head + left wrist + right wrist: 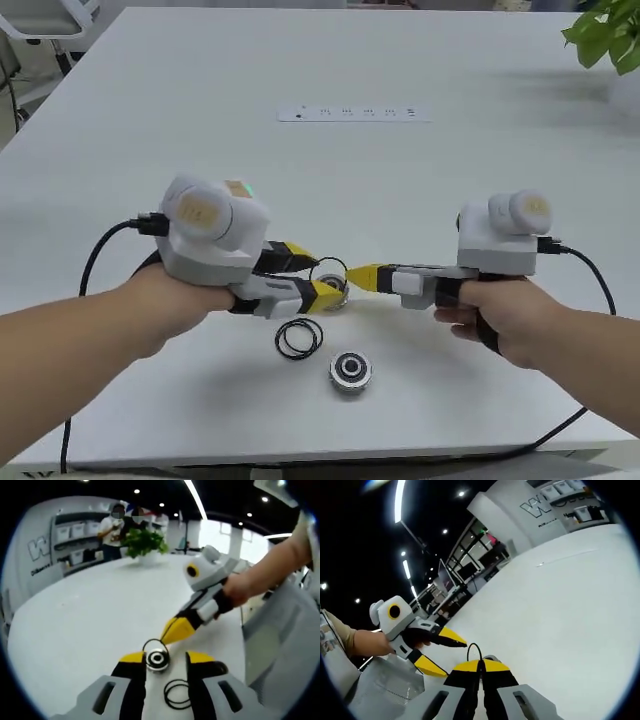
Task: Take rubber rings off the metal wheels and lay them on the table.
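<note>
The left hand-held gripper (166, 657) has its jaws spread, and a metal wheel (157, 661) sits between the yellow tips on the white desk (200, 120). The right hand-held gripper (480, 666) has its jaws pressed together on a thin black rubber ring (152, 645), which stands up as a loop just above this wheel.

In the head view, two loose rings (299, 338) lie flat on the desk just in front of the grippers. A second wheel (350, 370) lies near them, closer to the person. A white power strip (353, 113) lies far behind and a green plant (608, 35) is at the far corner.

The right gripper view shows well the closed tips on the loop. The left gripper view shows a small gap between the wheel and one jaw.
</note>
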Tool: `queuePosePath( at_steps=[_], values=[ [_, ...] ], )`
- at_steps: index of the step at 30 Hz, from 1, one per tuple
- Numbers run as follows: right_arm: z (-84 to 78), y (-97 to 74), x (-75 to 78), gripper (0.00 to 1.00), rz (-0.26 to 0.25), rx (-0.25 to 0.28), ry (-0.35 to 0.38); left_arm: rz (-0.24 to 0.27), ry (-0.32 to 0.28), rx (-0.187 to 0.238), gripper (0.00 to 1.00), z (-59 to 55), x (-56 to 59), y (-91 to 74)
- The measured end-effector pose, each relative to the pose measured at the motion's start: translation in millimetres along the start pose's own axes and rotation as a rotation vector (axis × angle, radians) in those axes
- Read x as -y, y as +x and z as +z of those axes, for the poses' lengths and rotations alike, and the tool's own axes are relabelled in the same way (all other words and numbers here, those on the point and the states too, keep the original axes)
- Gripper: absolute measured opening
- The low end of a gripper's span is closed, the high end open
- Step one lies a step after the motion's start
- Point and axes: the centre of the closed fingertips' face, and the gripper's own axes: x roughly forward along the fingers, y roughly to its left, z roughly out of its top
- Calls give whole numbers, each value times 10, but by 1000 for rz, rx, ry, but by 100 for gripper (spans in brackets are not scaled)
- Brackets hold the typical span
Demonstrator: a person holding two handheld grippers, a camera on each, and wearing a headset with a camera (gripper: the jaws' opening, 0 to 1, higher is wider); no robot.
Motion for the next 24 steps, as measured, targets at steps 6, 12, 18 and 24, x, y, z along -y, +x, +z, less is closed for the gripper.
queuePosePath(
  at_steps=[6, 12, 18, 24],
  values=[
    [14, -1, -83, 0, 20, 0, 5, 1, -8, 27, 39, 31, 16, -170],
    [27, 8, -149, 0, 39, 2, 18, 9, -24, 47, 44, 30, 11, -308],
    [4, 30, -231, 0, 65, -15, 29, 2, -25, 52, 50, -21, 65, -432],
    [-102, 65, -294, 0, 81, -59, 24, -19, -28, 46, 57, -98, 155, -494]
  ],
)
